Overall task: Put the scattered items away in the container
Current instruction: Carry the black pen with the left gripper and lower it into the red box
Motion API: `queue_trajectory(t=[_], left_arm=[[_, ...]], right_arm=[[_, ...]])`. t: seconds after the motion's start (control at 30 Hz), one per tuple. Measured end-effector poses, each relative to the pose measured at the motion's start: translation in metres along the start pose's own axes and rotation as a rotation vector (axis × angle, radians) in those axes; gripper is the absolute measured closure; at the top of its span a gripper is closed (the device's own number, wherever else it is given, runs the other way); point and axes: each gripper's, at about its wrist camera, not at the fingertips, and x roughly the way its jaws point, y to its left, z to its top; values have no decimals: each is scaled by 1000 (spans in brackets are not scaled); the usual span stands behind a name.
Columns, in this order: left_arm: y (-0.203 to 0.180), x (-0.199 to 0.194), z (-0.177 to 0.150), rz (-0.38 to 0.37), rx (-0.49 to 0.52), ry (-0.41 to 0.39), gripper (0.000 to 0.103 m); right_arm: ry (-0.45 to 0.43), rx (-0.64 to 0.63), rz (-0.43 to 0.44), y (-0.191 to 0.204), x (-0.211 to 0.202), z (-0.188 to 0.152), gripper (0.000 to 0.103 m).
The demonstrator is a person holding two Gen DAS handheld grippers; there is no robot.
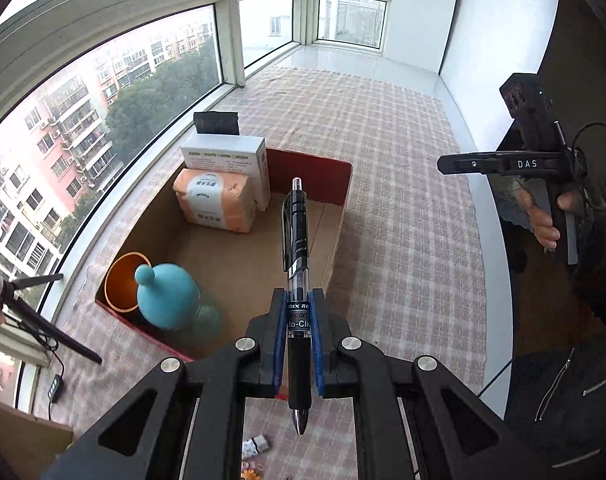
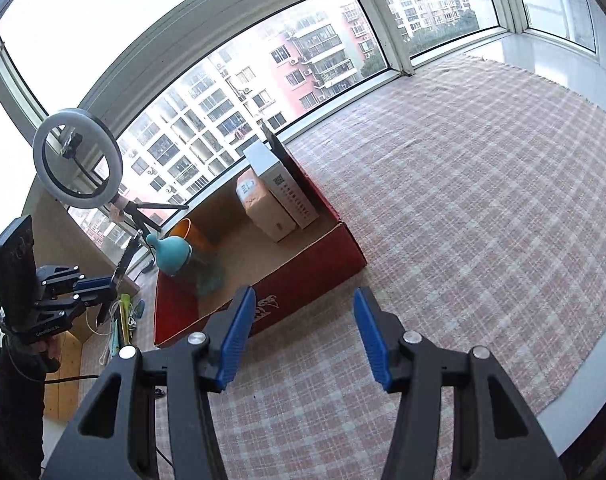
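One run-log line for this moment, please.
left gripper: jaws shut on black click pen | right gripper: jaws open, empty | red cardboard box: holds teal-capped bottle, orange cup, tissue pack, white carton

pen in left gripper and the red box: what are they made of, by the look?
Pen: glossy black and clear plastic with highlights, matte rubbery-looking grip, shiny metal-looking tip. Box: likely cardboard, with a plain brown matte inside and a red printed outside.

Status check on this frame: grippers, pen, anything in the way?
Left gripper shut on pen, above red box. Right gripper open, empty. Path clear.
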Motion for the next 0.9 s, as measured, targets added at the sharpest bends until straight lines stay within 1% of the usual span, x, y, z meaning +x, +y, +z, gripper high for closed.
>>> queue_trajectory(t=[0.1, 0.2, 0.3, 0.4, 0.6, 0.7, 0.8, 0.9], left_arm=[[-1, 42, 31, -54, 54, 50, 93], [5, 90, 49, -104, 75, 117, 93], [16, 132, 57, -146, 68, 182, 93], [20, 160, 55, -188, 70, 228, 93], [13, 194, 47, -249, 77, 290, 93], [12, 200, 49, -268, 86, 291, 93], [10, 203, 53, -318, 96, 298, 93], [4, 205, 55, -342, 127, 322, 94]], right_arm=[[13, 31, -17, -20, 9, 5, 52], [31, 65, -34, -38, 20, 7, 52], [45, 97, -45, -53, 31, 10, 52], [58, 109, -57, -61, 41, 14, 52], [77, 113, -73, -68, 58, 20, 52], [94, 108, -77, -68, 66, 20, 52], [109, 106, -84, -69, 72, 20, 52], [114, 108, -90, -70, 73, 20, 52]])
